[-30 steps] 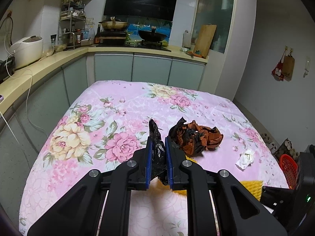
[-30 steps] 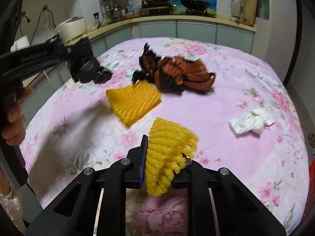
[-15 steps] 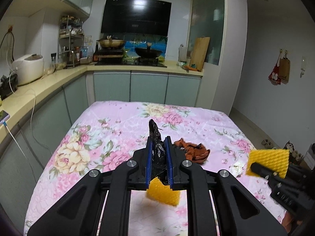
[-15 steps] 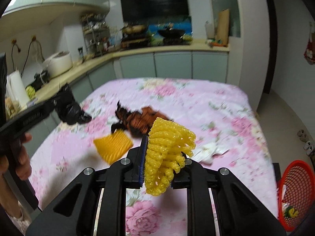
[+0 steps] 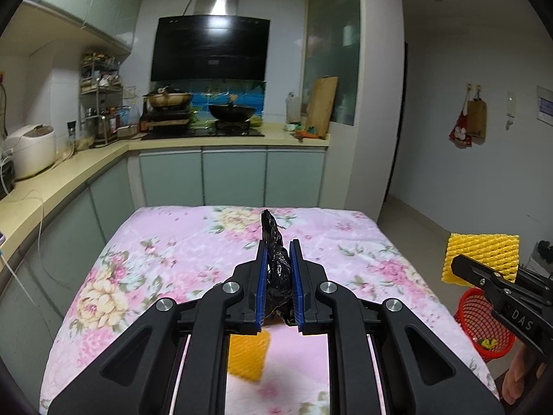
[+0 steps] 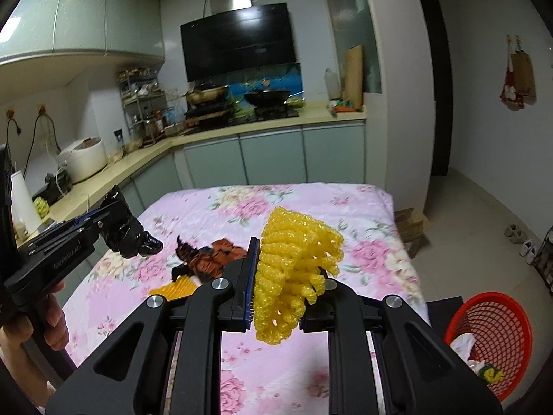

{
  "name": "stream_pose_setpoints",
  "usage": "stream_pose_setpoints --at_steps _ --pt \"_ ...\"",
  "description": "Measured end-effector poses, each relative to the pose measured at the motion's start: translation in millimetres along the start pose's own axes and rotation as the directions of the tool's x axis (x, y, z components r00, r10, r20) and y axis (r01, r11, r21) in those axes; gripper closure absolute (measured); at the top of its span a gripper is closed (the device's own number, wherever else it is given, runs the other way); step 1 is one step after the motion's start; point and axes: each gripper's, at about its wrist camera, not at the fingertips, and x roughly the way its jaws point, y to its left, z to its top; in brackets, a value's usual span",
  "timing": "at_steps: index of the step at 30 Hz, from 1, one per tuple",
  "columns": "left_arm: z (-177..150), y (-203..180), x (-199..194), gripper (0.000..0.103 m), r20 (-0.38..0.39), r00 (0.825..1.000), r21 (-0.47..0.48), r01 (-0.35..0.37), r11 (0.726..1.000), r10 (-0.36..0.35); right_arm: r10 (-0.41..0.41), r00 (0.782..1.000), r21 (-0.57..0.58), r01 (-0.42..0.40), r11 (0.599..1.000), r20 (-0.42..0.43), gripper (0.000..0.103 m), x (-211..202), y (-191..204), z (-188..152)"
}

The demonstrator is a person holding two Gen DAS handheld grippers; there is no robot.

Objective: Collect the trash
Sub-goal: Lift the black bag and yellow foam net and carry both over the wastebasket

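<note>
My left gripper [image 5: 278, 252] is shut on a crumpled black plastic bag [image 5: 276, 269], held well above the table; it also shows in the right wrist view [image 6: 129, 233]. My right gripper [image 6: 288, 252] is shut on a yellow foam net [image 6: 293, 269], also seen in the left wrist view [image 5: 482, 257] above the red basket [image 5: 478, 321]. Another yellow foam net [image 5: 247, 354] and a crumpled orange-black wrapper [image 6: 211, 257] lie on the table. The red mesh basket [image 6: 501, 325] stands on the floor at the right and holds some trash.
The table wears a pink floral cloth [image 5: 179, 252]. Kitchen counters [image 5: 62, 173] run along the left and back with a rice cooker [image 5: 29, 150] and a stove. Cardboard [image 6: 411, 228] and shoes [image 6: 518, 237] lie on the floor at the right.
Both grippers have risen away from the table with their loads. The right gripper has swung right toward the red basket, which now shows larger in both views.
</note>
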Motion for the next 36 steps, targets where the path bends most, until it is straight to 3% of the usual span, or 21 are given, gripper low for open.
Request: stream_pose_setpoints --at_steps 23,29,36 --pt "11.3 -93.3 13.9 0.091 0.007 0.985 0.099 0.172 0.98 -0.173 -0.185 0.981 0.104 0.177 0.979 0.064 0.085 -46.5 -73.4 0.4" --pt "7.4 -129.1 25.1 0.091 -0.019 0.966 0.128 0.258 0.958 -0.257 -0.248 0.966 0.137 0.238 0.962 0.067 0.085 -59.3 -95.8 -2.9" --pt "-1.9 -175.3 38.3 0.091 -0.067 0.927 0.15 0.375 0.915 -0.368 -0.331 0.942 0.173 0.318 0.932 0.056 0.085 -76.5 -127.0 -12.1"
